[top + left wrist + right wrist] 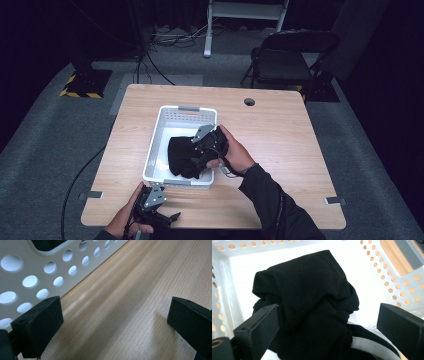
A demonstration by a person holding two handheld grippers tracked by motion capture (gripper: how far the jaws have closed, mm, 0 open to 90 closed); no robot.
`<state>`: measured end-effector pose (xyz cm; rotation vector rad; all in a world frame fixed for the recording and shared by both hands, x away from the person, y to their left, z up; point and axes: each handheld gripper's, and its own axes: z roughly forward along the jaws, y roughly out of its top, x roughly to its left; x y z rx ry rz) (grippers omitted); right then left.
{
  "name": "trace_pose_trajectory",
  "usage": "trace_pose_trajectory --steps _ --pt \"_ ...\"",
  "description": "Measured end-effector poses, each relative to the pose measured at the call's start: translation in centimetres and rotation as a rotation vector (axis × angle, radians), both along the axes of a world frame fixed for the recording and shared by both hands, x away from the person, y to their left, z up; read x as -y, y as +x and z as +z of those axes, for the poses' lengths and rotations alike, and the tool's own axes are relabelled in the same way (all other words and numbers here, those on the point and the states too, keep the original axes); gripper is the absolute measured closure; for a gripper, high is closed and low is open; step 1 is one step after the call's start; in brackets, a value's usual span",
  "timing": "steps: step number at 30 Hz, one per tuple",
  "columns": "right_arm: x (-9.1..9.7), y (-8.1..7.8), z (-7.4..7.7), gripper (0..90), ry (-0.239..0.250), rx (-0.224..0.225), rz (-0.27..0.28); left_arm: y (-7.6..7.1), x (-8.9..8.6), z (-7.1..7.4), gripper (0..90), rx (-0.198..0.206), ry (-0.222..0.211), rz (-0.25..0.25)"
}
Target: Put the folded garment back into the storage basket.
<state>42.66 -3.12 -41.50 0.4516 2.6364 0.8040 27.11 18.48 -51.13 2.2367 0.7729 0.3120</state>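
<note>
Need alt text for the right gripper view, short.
A crumpled black garment lies in a white perforated basket, seen between the right gripper's two open black jaws. A strip of pale wooden table shows past the basket's rim at upper right.

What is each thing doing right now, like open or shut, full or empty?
Left gripper: open, low over the table, holding nothing.
Right gripper: open, jaws either side of the black cloth.
White basket: upright, partly filled.
Black cloth: crumpled inside the basket.

A dark studio-like lab is suggested: black curtains, grey carpet, floor cables (172,37), a hazard-taped stand base (86,83) (yellow-black), a folding chair (290,57).
</note>
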Motion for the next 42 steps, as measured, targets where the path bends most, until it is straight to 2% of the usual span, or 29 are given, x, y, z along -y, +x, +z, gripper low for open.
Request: trace_pose_trajectory --steps 17,34,42 --pt "2.1 -1.2 0.8 4.7 0.007 0.037 0.019 0.0 0.0 0.0 0.2 0.000 -0.001 0.000" --pt "5.2 -2.5 2.1 4.6 0.016 0.085 -0.010 0.0 0.0 0.0 0.2 0.000 0.000 0.001" --pt "6.3 -3.1 2.2 4.6 0.019 0.092 -0.010 0.0 0.0 0.0 0.2 0.000 0.000 -0.001"
